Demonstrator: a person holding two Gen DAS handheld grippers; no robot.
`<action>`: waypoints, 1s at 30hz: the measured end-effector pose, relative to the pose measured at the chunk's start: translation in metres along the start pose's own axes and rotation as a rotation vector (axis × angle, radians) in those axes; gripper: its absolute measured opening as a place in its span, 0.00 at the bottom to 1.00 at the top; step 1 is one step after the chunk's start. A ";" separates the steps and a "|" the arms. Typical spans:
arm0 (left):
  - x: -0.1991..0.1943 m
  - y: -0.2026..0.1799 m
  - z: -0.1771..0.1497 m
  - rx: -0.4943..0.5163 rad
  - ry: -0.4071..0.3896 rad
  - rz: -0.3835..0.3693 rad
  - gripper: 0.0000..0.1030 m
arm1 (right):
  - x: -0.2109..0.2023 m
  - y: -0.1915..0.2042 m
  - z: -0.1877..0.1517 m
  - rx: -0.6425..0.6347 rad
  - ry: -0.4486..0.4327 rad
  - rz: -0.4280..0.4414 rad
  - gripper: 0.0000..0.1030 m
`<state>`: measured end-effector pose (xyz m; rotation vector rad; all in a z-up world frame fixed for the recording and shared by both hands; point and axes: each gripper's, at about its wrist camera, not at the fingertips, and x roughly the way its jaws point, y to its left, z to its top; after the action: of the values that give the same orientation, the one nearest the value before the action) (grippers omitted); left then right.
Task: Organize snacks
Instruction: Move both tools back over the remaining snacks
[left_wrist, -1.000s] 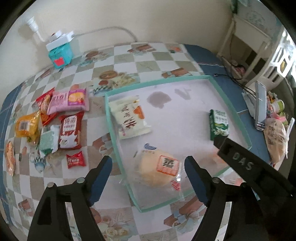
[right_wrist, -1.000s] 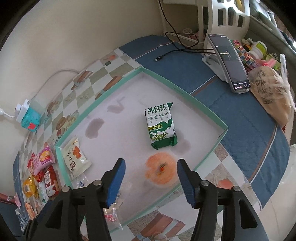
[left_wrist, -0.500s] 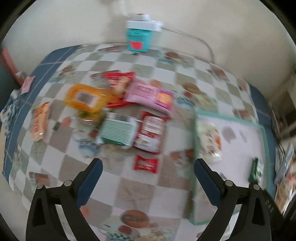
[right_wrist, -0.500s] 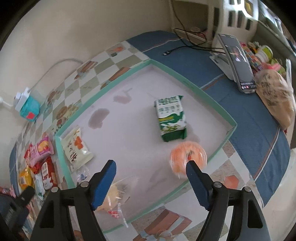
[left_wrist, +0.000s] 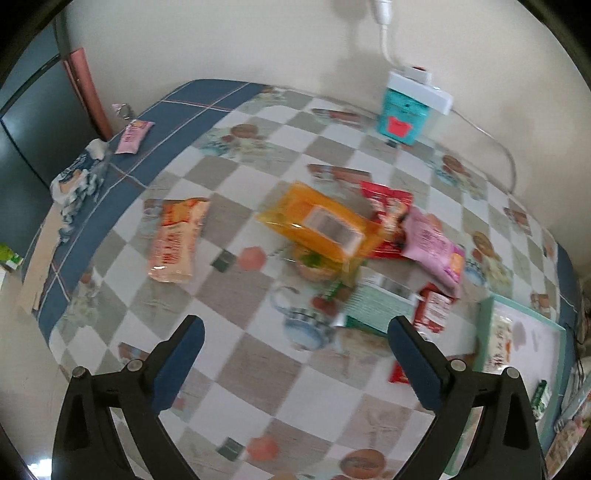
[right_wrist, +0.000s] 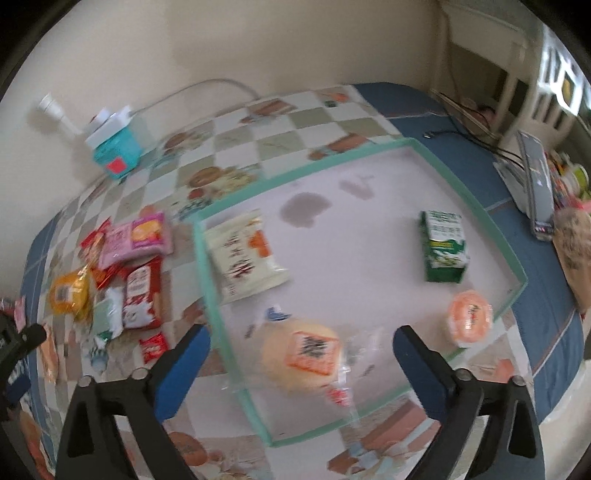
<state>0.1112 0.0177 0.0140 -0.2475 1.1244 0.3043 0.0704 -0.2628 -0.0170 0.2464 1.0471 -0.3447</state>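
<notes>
My left gripper (left_wrist: 295, 325) hangs open and empty above the checked tablecloth, short of a loose pile of snacks: an orange packet (left_wrist: 317, 225), a pink packet (left_wrist: 432, 243), a green-white packet (left_wrist: 376, 306) and a small red packet (left_wrist: 399, 374). A pale orange packet (left_wrist: 175, 240) lies apart on the left. My right gripper (right_wrist: 302, 332) is opening with nothing in it, over the front rim of the teal-edged tray (right_wrist: 207, 280). In the tray lie a bagged round bread (right_wrist: 299, 354), a white packet (right_wrist: 243, 258), a green biscuit box (right_wrist: 443, 247) and a round orange snack (right_wrist: 470, 321).
A teal box with a white power strip (left_wrist: 402, 118) stands by the wall. A small pink sachet (left_wrist: 133, 134) and a crumpled wrapper (left_wrist: 77, 177) lie on the blue border, far left. Right of the tray are a phone on a stand (right_wrist: 533, 184), cables and a filled bag (right_wrist: 572, 251).
The left view swung from the tray over to the snack pile, and its jaws spread wider. The right jaws opened wide and shifted left; the round orange snack now lies at the tray's front right.
</notes>
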 end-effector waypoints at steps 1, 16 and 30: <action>0.001 0.004 0.002 -0.006 0.002 0.004 0.97 | 0.000 0.007 -0.002 -0.017 -0.001 0.009 1.00; 0.010 0.084 0.021 -0.146 -0.005 0.065 0.97 | 0.007 0.075 -0.022 -0.173 0.016 0.076 1.00; 0.043 0.130 0.036 -0.230 0.065 0.053 0.97 | 0.021 0.117 -0.014 -0.199 0.027 0.140 1.00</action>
<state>0.1113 0.1562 -0.0155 -0.4334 1.1617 0.4767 0.1148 -0.1533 -0.0379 0.1445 1.0761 -0.1098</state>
